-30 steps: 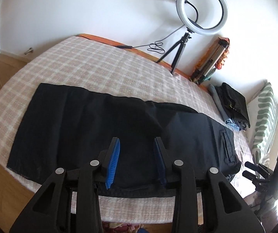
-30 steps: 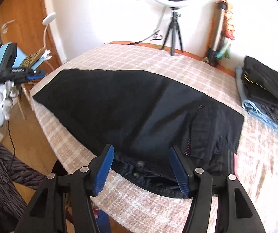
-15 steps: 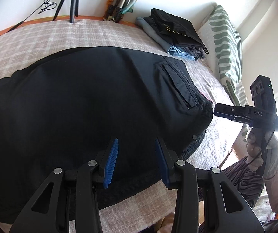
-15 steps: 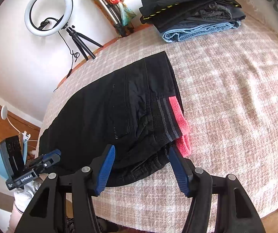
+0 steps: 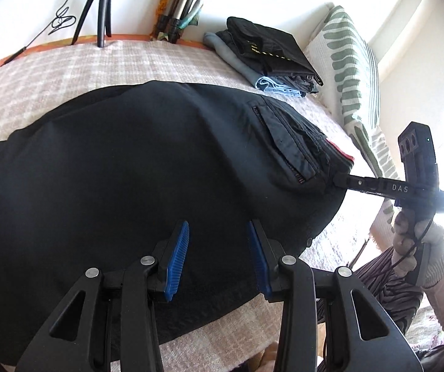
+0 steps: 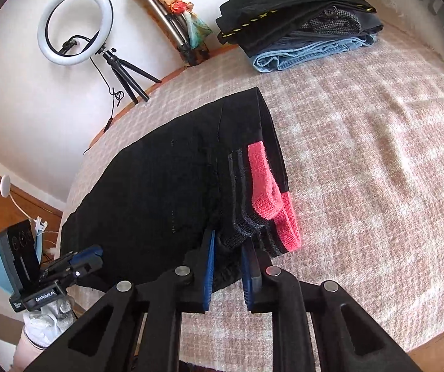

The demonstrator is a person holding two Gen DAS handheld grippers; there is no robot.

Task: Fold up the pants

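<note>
Right claw (image 6: 226,259) has its blue pads pinched nearly together on the waistband of the black pants (image 6: 160,192), right at the near corner where the grey ribbing and a pink strip (image 6: 271,192) show. Left claw (image 5: 219,248) is spread wide with nothing between the pads, hovering just over the near edge of the same pants; from the right camera you can see it off to the left, at the pants' left edge, in a white-gloved hand (image 6: 43,322).

Pants are lying flat across a bed with a pinkish checked bedspread (image 6: 377,161), waist end toward the right of the bed, back pocket facing up in the left view. They take up most of the near half of the bed.

Room stuff: a stack of folded clothes (image 6: 296,21) sits at the far side of the bed, black on top, light blue denim at the bottom, well apart from the pants. A ring light (image 6: 74,24) on a small black tripod stands on the far edge against the white wall, cable trailing down. Beside it a folded tripod (image 6: 172,21) with some colourful fabric wrapped round it leans on the wall. A green-and-white striped pillow (image 5: 355,71) is at the right end of the bed. Wooden furniture and a white lamp (image 6: 5,183) show far left.
</note>
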